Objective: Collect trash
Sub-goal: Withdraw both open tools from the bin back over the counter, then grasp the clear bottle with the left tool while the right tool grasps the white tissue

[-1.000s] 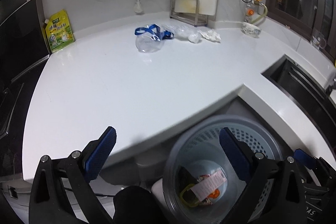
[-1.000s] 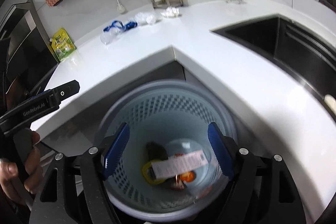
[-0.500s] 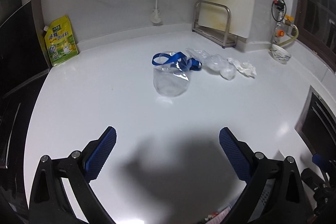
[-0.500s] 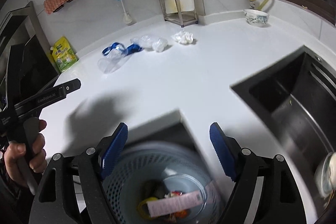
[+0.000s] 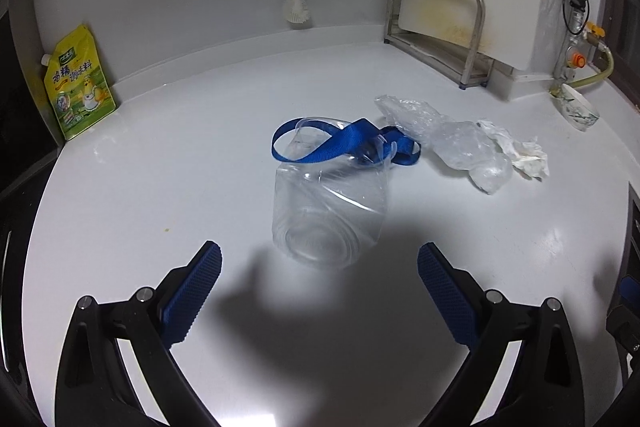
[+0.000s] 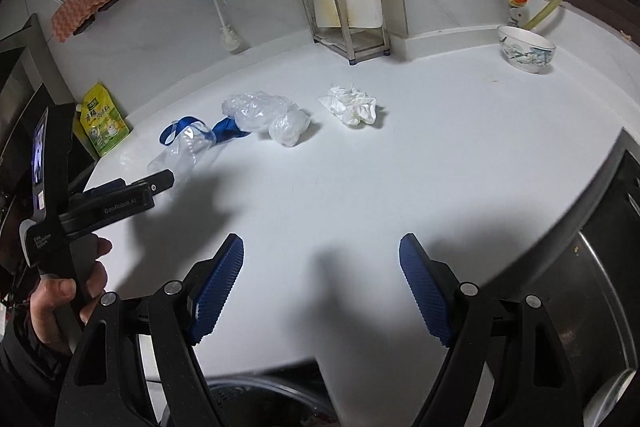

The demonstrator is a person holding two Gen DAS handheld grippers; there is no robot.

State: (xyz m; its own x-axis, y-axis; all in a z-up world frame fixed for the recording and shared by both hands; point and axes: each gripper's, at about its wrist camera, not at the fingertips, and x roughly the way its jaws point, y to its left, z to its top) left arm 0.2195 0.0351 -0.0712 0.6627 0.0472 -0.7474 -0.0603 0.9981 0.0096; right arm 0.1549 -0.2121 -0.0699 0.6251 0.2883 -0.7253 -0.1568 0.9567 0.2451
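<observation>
A clear plastic bottle (image 5: 328, 211) with a blue strap (image 5: 340, 147) lies on the white counter (image 5: 160, 187), bottom toward me. My left gripper (image 5: 320, 291) is open and empty just in front of it. Behind it lie a crumpled clear plastic bag (image 5: 452, 143) and a crumpled white tissue (image 5: 524, 155). In the right wrist view the bottle (image 6: 180, 155), the bag (image 6: 268, 115) and the tissue (image 6: 352, 105) lie farther off. My right gripper (image 6: 320, 287) is open and empty over the counter's front. The left gripper (image 6: 120, 195) shows at the left there.
A yellow-green seasoning pouch (image 5: 76, 87) leans on the back wall at left. A metal rack (image 5: 436, 35) holds a cutting board at the back. A bowl (image 6: 526, 49) sits at the far right. The sink (image 6: 600, 267) lies right. The trash basket's rim (image 6: 248, 395) shows below.
Both grippers have risen from over the trash basket and moved forward over the counter. The left gripper has come close to the bottle. Both stay open and empty.
</observation>
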